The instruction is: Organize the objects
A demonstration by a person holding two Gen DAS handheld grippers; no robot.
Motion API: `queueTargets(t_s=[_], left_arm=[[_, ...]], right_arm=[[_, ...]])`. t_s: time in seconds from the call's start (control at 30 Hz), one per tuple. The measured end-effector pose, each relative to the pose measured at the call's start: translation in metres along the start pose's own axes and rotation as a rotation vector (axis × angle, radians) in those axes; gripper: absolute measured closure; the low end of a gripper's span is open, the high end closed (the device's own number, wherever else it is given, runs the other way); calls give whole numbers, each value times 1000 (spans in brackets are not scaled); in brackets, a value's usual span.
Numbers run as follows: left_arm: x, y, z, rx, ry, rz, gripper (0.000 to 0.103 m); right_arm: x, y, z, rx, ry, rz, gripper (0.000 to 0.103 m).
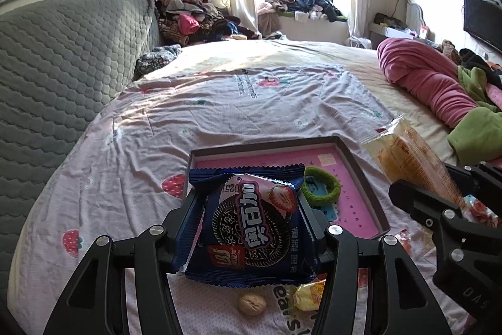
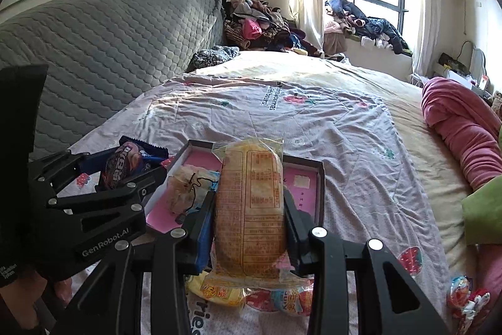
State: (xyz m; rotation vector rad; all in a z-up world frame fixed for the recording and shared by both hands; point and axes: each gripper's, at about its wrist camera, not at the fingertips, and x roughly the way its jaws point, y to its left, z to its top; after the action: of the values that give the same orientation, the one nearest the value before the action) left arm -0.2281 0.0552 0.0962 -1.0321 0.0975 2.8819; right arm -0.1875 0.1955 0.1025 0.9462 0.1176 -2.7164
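Both grippers grasp snacks above a strawberry-print bedsheet (image 1: 238,115).
Left gripper (image 1: 251,209) clenches a blue cookie packet (image 1: 251,225); right gripper (image 2: 249,209) clamps a clear-wrapped bread (image 2: 249,203); pink box (image 1: 360,209) at twelve o'clock.

"GenRobot.AI" on left tool (image 2: 103,178)

Both grippers are matte black with angular, open-framed linkages — triangular cut-outs in the outer arms, round silver screw heads at each pivot. The left gripper (image 1: 251,218) has flat black fingers (image 1: 185,228). In the right wrist view its side carries white "GenRobot.AI" lettering. The right gripper (image 2: 249,218) matches it — blue pad on the left finger (image 2: 204,228).
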Motion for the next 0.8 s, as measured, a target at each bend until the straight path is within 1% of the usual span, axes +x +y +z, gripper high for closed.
queueTargets(t_s=[0.17,0.53,0.67,0.73,0.8], left_arm=[[21,0,-4,-4,17,-2,45],[52,-3,-12,-7,36,-10,45],[68,-7,-16,-2,49,-17,45],[77,-9,-20,5,53,-9,45],[84,-11,-25,9,63,-20,45]], right_arm=[[15,-2,-2,0,9,-3,64],[44,-8,-8,7,30,-1,64],[63,-9,-13,9,52,3,64],[73,-9,-16,13,68,6,64],[86,-11,-23,17,84,7,64]])
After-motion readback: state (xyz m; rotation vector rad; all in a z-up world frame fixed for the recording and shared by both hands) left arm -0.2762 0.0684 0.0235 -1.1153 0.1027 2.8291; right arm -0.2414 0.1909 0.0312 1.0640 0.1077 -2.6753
